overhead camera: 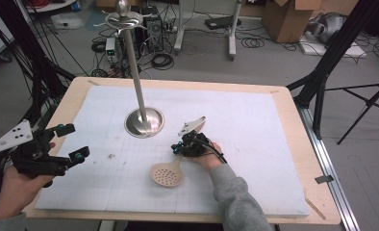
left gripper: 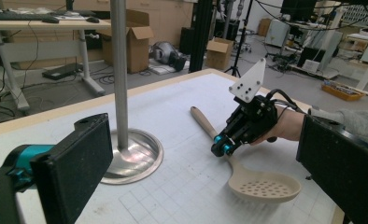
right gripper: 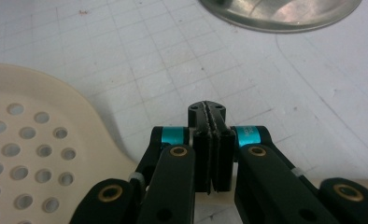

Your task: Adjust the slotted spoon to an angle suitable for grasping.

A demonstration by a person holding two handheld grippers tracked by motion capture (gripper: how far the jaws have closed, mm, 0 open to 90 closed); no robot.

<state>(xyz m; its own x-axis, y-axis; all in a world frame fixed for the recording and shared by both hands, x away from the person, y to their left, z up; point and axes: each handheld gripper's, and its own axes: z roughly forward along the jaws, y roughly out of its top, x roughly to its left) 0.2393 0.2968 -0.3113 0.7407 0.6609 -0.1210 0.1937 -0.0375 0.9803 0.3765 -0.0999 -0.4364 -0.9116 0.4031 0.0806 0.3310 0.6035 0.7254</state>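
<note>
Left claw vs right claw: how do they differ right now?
The left claw has its jaws wide apart with nothing between them; the right claw has its jaws pressed together. The left claw sits near the table's left edge, away from the slotted spoon; the right claw rests over the spoon's handle. Both are black with teal accents and hand-held.
</note>
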